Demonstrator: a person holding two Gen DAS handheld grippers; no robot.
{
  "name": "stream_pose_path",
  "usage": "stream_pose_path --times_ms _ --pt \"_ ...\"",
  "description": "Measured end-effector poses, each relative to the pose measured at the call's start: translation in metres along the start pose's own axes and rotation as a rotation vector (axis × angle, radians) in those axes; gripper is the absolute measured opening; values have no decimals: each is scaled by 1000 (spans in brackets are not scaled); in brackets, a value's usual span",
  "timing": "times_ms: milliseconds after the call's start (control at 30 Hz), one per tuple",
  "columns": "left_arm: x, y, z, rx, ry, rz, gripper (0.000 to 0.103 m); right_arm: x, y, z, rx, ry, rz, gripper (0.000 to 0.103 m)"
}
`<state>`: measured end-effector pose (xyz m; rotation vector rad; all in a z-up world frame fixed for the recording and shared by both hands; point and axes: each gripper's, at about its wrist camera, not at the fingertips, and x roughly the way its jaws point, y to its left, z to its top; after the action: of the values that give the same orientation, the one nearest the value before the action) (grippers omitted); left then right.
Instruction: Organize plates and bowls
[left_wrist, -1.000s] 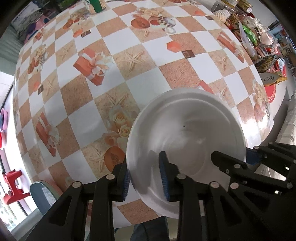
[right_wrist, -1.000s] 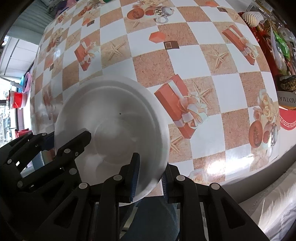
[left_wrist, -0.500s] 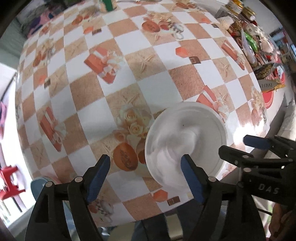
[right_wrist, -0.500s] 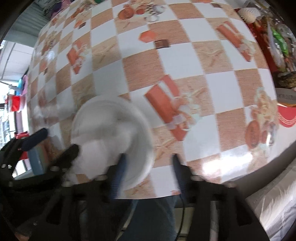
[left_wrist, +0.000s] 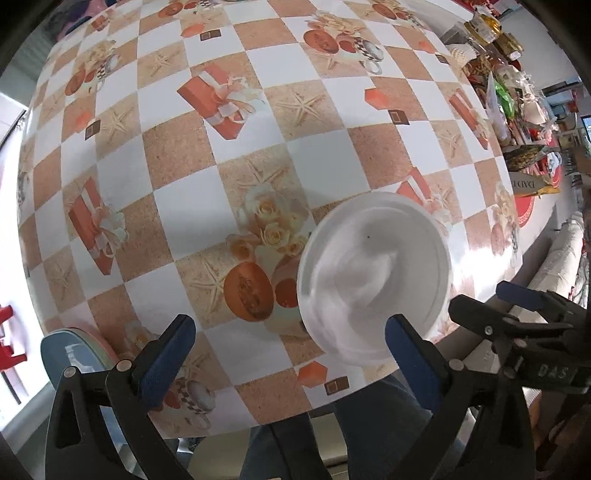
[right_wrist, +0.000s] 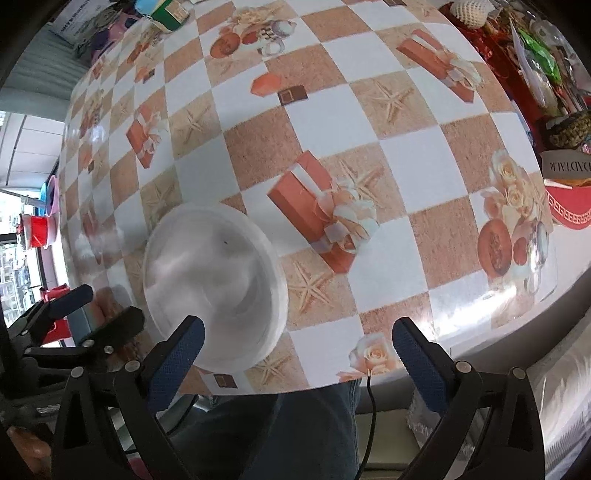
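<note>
A white plate (left_wrist: 373, 280) lies flat on a table covered with a checked cloth (left_wrist: 258, 147) printed with gift boxes, starfish, roses and melons. The plate sits close to the near edge of the tabletop, where a person's blue-jeaned legs show just below the edge. Its surface looks blurred.

Both hand-held grippers point down at the table from above. The left gripper (left_wrist: 291, 354) has its blue-padded jaws spread wide and opening; nothing is pressed between them, and the plate's near rim lies just by the right-hand pad, not gripped. The right gripper (right_wrist: 295, 354) also has its jaws wide and opening, with nothing held; in its view the plate (right_wrist: 214, 288) lies beside the left-hand pad, partly covered by it.

Each gripper appears at the side of the other's view, just beyond the plate. Packets and jars (left_wrist: 509, 92) crowd the far right edge of the tabletop, well apart from the plate
</note>
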<state>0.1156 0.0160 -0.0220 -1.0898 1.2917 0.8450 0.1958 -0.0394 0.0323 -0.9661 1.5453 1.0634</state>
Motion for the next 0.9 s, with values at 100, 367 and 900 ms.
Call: stream_pose_path --times_ms 100,367,900 --pt "-1 -3 -4 20 11 11 103 3 -2 -4 27 17 -3 102" --pt "-11 2 -7 14 -14 10 103 6 0 -4 66 45 -7 102" --pt "-22 3 -7 16 -37 -1 103 9 12 1 29 66 -27 102"
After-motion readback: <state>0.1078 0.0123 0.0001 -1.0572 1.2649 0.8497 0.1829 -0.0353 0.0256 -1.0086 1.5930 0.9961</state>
